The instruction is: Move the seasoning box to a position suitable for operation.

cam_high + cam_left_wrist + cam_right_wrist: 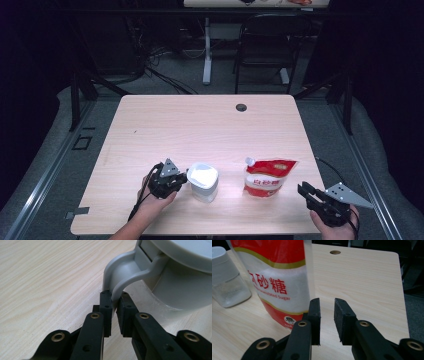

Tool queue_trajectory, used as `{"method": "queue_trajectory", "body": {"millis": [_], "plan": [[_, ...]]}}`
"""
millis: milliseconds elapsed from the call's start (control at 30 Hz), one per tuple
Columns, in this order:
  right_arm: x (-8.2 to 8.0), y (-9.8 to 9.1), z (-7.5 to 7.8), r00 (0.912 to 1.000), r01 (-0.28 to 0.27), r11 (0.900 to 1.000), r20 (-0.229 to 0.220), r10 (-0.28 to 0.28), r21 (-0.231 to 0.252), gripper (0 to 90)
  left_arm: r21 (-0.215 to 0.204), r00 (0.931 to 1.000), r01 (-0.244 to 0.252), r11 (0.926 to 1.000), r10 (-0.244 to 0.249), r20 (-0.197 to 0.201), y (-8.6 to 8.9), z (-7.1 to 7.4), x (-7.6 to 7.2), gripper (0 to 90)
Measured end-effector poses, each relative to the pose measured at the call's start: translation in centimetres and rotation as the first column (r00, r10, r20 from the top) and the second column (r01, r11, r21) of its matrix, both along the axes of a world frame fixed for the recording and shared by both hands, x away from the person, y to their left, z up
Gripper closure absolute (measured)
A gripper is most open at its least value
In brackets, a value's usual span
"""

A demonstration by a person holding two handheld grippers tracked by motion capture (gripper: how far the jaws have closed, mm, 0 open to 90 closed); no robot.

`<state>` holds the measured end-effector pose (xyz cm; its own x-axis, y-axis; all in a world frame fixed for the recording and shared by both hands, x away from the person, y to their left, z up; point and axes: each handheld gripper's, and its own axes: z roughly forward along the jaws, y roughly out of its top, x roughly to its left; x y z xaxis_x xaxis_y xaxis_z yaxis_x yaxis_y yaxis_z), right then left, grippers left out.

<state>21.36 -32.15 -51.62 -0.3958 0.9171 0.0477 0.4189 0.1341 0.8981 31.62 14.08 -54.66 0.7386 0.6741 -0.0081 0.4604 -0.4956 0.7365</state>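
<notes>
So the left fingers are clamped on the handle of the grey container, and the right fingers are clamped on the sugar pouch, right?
Not quite. The left gripper does pinch the grey container's handle, as the left gripper view shows. But the right gripper holds nothing: in the right gripper view its fingers stand apart with only table between them, the sugar pouch standing just beside them.

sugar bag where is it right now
The sugar bag stands near the table's front edge, right of the white jug in the high view, with the right gripper just beside it, not touching.
</notes>
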Motion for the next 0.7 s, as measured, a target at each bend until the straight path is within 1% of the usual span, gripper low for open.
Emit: {"method": "queue_trajectory", "body": {"millis": [100, 133, 167, 200, 267, 400, 433, 467, 567, 633, 700], "plan": [[0.0, 0.3, 0.0, 0.9999, -0.014, 0.9999, 0.003, 0.014, -0.007, 77.3, 0.003, 1.0, 0.001, 1.0, -0.001, 0.003, 0.0, 0.0, -0.1, 83.1], [0.1, 0.5, 0.0, 0.9997, -0.022, 0.9996, -0.005, 0.022, -0.019, 79.0, -0.011, 0.9999, -0.008, 0.9999, 0.008, -0.006, 0.1, 0.0, 0.0, 82.7], [0.1, 0.5, 0.0, 0.9997, -0.022, 0.9996, -0.005, 0.022, -0.019, 79.0, -0.011, 0.9999, -0.008, 0.9999, 0.008, -0.006, 0.1, 0.0, 0.0, 82.2], [0.1, 0.6, 0.0, 0.9994, -0.034, 0.999, -0.011, 0.034, -0.027, 80.6, -0.029, 0.9997, -0.014, 0.9995, 0.013, -0.022, 0.2, -0.1, 0.0, 81.4], [0.1, 0.7, 0.0, 0.9993, -0.036, 0.999, -0.01, 0.036, -0.028, 81.6, -0.048, 0.9995, -0.014, 0.9987, 0.013, -0.03, 0.5, 0.0, 0.0, 80.8], [-0.2, 0.8, 0.4, 0.9991, -0.041, 0.9991, 0.008, 0.041, -0.011, 83.3, -0.054, 0.9992, -0.02, 0.9983, 0.019, -0.034, 0.7, 0.4, -0.3, 80.4], [-0.2, 0.9, 0.5, 0.999, -0.044, 0.9989, 0.012, 0.044, -0.012, 83.8, -0.059, 0.9992, -0.024, 0.998, 0.022, -0.034, 0.7, 0.4, -0.4, 79.9], [-0.3, 1.3, 0.8, 0.9987, -0.043, 0.999, 0.026, 0.043, -0.014, 84.5, -0.057, 0.9992, -0.022, 0.9981, 0.02, -0.036, 0.8, 0.7, -0.5, 79.9], [-0.4, 1.6, 1.1, 0.9979, -0.052, 0.9985, 0.037, 0.052, -0.018, 85.5, -0.066, 0.9992, -0.019, 0.9976, 0.017, -0.037, 1.0, 0.9, -0.7, 79.4], [-0.6, 2.0, 1.4, 0.9974, -0.053, 0.9984, 0.047, 0.054, -0.019, 86.6, -0.071, 0.9995, -0.014, 0.9974, 0.012, -0.03, 1.3, 1.2, -0.8, 79.5], [-0.6, 2.3, 1.6, 0.9956, -0.075, 0.9971, 0.056, 0.076, -0.014, 87.8, -0.081, 0.9995, -0.013, 0.9966, 0.011, -0.03, 1.5, 1.5, -1.0, 79.3]]}}
